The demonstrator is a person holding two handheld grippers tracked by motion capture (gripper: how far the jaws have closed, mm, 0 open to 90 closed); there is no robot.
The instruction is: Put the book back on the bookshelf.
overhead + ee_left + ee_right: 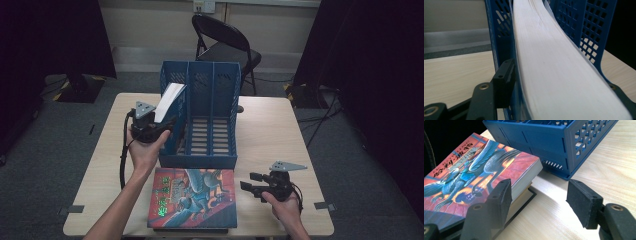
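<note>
Standing a white book in the blue file rack's left slot, the left gripper had slackened apart, needing clean withdrawal; the right gripper, beside the rack, gaped empty.

Lower book mostly hidden under top book; near edge cut off.

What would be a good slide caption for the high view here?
Left claw at a book leaning in the blue rack; right claw waits open beside a book stack.
</note>
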